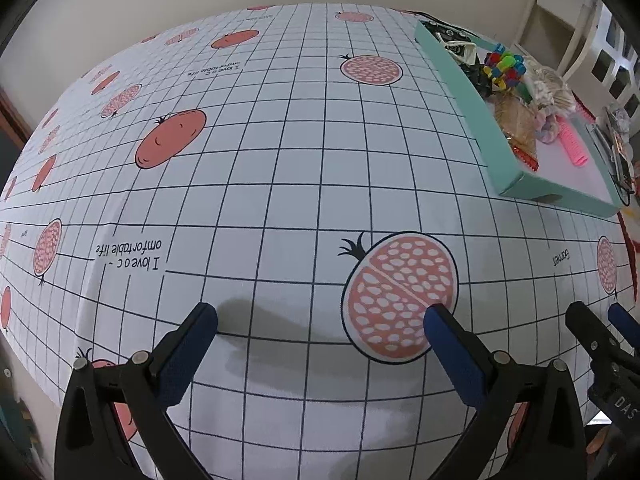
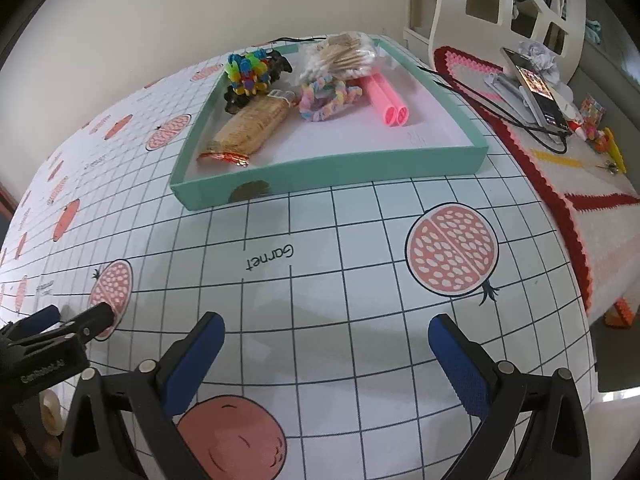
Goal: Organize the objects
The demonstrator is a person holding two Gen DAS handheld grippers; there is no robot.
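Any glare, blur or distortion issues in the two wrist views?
Left wrist: heavy fisheye bowing of the tablecloth grid, dark corner vignetting, soft shadow ahead of the open left gripper. Right wrist: same bowing, teal tray sharp, no glare, faint shadow by the open right gripper.

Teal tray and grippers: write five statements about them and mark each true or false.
1. The teal tray holds a pair of pink tubes. True.
2. The right gripper is shut on a biscuit packet. False: it is open and empty; the packet lies in the tray.
3. The left gripper is open above the tablecloth. True.
4. The tray is empty. False: several items lie in it.
5. A phone stands right of the tray. True.
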